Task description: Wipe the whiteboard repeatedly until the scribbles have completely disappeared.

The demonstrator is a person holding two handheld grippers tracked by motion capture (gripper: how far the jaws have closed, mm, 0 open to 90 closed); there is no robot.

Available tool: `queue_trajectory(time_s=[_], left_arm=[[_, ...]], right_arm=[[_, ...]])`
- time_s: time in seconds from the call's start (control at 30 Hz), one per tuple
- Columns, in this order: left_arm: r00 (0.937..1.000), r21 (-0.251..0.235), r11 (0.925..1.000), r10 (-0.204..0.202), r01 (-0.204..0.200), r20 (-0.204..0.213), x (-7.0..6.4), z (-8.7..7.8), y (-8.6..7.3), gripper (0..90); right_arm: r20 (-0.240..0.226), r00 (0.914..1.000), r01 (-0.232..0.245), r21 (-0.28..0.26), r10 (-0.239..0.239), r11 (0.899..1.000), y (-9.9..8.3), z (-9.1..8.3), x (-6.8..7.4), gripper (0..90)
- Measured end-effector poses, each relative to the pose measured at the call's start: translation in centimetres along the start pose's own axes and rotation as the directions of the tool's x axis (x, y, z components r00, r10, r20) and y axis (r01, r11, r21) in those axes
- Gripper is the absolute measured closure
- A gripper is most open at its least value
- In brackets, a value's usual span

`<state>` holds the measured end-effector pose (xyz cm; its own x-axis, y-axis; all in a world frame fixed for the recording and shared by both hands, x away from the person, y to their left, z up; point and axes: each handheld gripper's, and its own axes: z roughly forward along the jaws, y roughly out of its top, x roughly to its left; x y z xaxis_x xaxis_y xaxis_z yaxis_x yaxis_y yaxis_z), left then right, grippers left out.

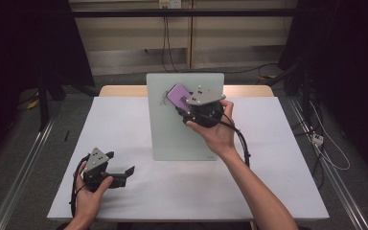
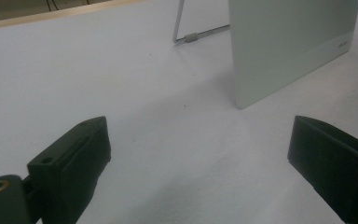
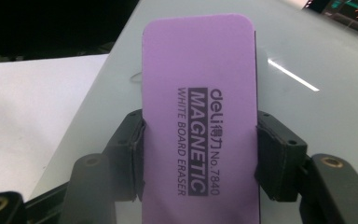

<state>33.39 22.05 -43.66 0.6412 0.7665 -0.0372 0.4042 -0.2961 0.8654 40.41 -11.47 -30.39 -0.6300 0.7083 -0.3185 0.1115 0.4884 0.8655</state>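
A pale green whiteboard stands tilted on the white table, with faint pen marks near its upper left. My right gripper is shut on a purple magnetic whiteboard eraser and holds it against the upper part of the board, beside the marks. In the right gripper view the eraser sits clamped between both jaws, the board behind it. My left gripper rests open on the table at the front left. Its own view shows the jaws wide apart with the board's lower corner ahead.
The board's wire stand rests on the table behind it. The white table has a wooden strip along its far edge. Cables lie on the floor to the right.
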Motion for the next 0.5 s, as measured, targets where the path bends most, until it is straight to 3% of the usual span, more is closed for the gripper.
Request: queue_trajectory(time_s=[0.33, 0.5], left_arm=[[1.0000, 0.004, 1.0000, 0.004, -0.004, -0.001, -0.1, 0.1, 0.0, 5.8], [1.0000, 0.001, 1.0000, 0.006, -0.006, -0.001, -0.1, 0.0, 0.0, 5.7]], right_arm=[[-0.082, 0.9966, 0.009, 0.035, -0.006, 0.999, -2.0, 1.5, 2.9, 42.1], [-0.137, 0.9905, 0.018, 0.063, -0.010, 0.998, -2.8, 2.5, 4.5, 42.1]])
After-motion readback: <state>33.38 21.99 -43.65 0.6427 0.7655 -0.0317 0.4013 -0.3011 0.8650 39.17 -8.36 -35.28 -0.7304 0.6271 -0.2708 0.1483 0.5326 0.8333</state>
